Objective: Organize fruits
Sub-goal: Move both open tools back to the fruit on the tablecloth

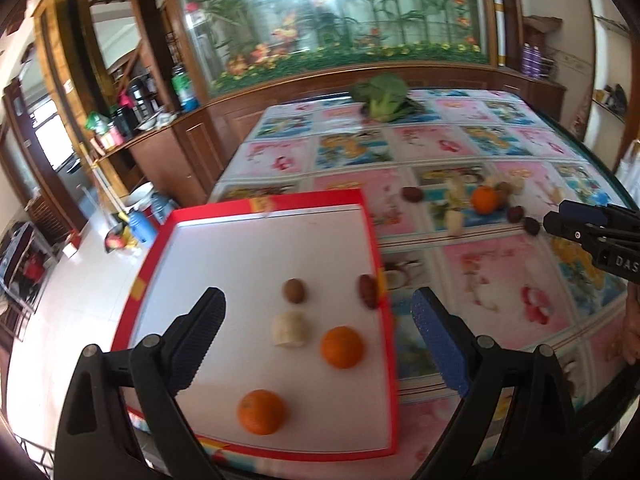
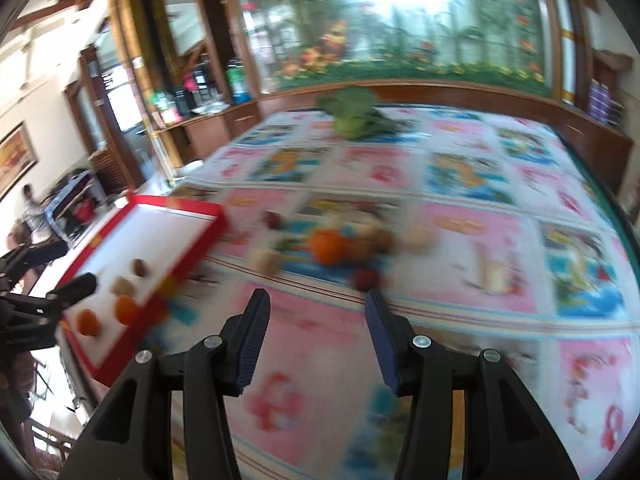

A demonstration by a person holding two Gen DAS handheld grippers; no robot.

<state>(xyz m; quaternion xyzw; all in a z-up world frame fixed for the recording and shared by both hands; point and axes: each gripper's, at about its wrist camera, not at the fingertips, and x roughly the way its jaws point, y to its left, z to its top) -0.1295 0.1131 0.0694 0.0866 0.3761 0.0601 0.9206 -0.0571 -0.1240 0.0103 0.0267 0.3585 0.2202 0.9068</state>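
A red-rimmed white tray (image 1: 248,208) lies at the table's left edge; it also shows in the right wrist view (image 2: 176,212). In it lie two oranges (image 1: 262,412) (image 1: 342,347), a banana piece (image 1: 290,329), a brown round fruit (image 1: 295,291) and a red date (image 1: 368,291) by its right rim. My left gripper (image 1: 318,312) is open and empty above the tray. On the cloth farther right lie an orange (image 1: 485,199) (image 2: 329,245), banana pieces (image 1: 454,222) and dark dates (image 1: 412,194). My right gripper (image 2: 316,312) is open and empty, short of that loose pile.
A green leafy vegetable (image 1: 382,94) (image 2: 354,114) lies at the table's far side. The patterned tablecloth (image 1: 500,276) covers the table. A wooden counter with bottles (image 1: 132,120) stands left. The floor drops off left of the tray.
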